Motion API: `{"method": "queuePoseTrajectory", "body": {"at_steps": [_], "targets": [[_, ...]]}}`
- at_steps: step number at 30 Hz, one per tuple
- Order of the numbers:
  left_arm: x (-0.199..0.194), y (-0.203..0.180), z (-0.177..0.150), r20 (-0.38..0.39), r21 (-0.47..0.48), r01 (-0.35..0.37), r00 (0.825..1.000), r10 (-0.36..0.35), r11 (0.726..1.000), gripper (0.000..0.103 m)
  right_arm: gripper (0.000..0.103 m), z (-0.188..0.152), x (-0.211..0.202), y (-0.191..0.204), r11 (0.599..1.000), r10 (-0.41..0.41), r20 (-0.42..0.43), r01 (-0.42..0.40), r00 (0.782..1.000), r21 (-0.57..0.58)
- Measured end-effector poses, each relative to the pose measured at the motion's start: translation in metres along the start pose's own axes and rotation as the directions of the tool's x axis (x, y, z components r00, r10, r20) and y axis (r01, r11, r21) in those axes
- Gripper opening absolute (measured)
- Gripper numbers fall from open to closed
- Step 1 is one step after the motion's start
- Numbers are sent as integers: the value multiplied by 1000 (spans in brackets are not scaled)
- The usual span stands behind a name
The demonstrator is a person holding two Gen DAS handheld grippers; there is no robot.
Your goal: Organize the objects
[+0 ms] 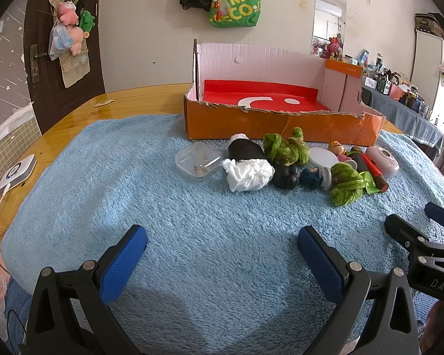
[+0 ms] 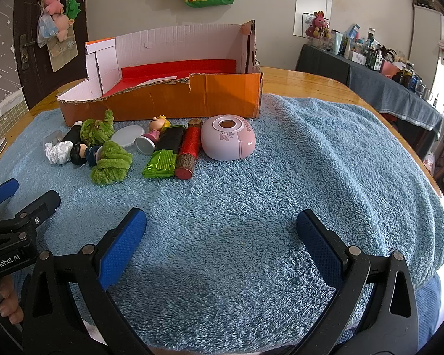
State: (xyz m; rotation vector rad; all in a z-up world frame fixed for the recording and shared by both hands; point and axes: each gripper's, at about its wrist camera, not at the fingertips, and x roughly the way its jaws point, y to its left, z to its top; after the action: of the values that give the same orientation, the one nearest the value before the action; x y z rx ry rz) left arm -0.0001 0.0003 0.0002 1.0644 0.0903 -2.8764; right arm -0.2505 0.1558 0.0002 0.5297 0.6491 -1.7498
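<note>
You are looking at a light-blue terry towel [image 2: 281, 159], its pile looped and matt, covering a glossy varnished wooden table [image 2: 307, 81]. The box [image 2: 192, 97] is showing torn corrugated cardboard with a matt orange face. The pink case [image 2: 228, 140] is reading as smooth, satin plastic. The two green tufts [image 2: 111, 162] are looking fuzzy like chenille. You are seeing crumpled white paper [image 1: 248, 174] beside a clear, glossy plastic box [image 1: 199, 161]. The gripper pads [image 2: 122, 250] are showing dimpled blue rubber on matt black plastic.
</note>
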Motion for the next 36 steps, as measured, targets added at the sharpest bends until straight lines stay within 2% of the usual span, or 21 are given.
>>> {"method": "queuePoseTrajectory", "body": {"at_steps": [36], "targets": [[-2,-1,2,-7,-28,-50,999,49,998,103,103,2,1,0,1000,14,8,-13,1000,-25]]}}
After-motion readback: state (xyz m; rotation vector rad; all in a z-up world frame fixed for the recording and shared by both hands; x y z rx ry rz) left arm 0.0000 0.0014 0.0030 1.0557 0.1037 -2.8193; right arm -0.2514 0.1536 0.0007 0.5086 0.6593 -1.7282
